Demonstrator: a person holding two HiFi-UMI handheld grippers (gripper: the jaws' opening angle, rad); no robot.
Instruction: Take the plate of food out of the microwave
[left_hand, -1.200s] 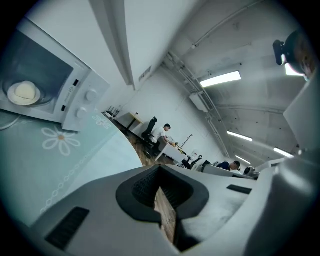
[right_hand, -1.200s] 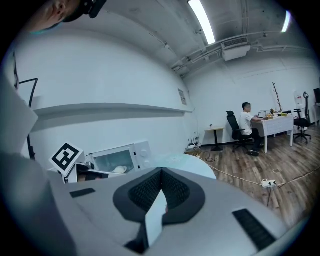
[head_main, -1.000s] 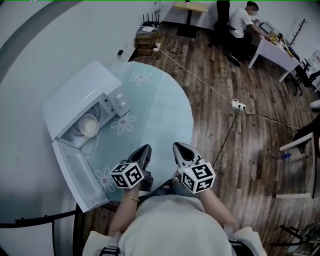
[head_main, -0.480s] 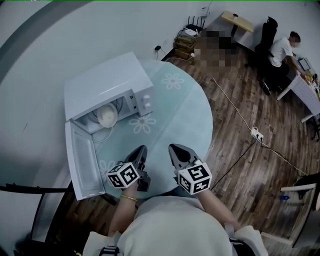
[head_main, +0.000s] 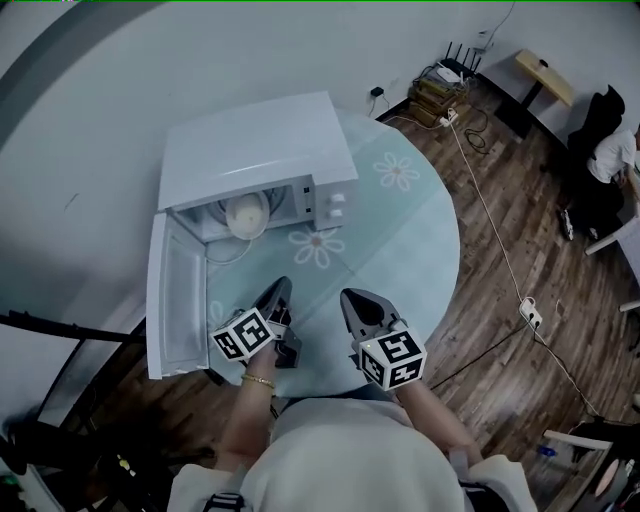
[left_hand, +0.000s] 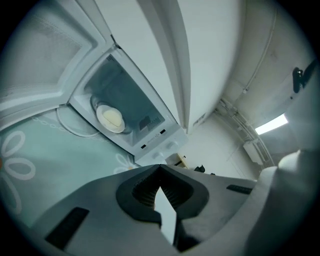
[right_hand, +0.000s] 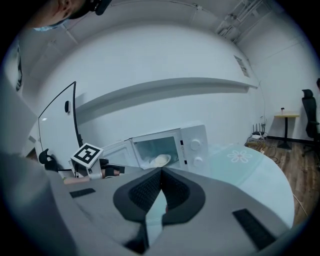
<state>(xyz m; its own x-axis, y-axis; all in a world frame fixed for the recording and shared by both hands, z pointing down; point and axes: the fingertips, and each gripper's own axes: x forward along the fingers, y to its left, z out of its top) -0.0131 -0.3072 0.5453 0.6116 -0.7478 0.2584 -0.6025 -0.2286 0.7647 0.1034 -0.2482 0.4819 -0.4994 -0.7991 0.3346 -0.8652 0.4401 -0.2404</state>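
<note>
Basically a round table (head_main: 405, 235) with a pale teal top and white flower prints fills the middle of the head view, standing on a dark wood floor (head_main: 520, 200). A white microwave (head_main: 255, 140) sits at the far left part of the table, knobs on its right side. Its door (head_main: 175, 295) is swung fully open toward the left and reaches toward the person. The left gripper (head_main: 280, 285) hangs over the near part of the table, just right of the open door's free end, pointing toward the microwave opening. Its jaws are closed tip to tip with nothing between them. The right gripper (head_main: 352, 297) sits beside it, a little apart to the right, also over the near table edge. Its jaws are likewise closed together and empty. Each gripper carries its marker cube at the back, near the person's body. The plate of food (head_main: 246, 213) is inside the microwave cavity, a pale rounded mound on a white plate. It lies ahead of and slightly left of the left gripper, well apart from both grippers, with bare tabletop between. In both gripper views the plate shows beyond the jaw tips, inside the open cavity.
</note>
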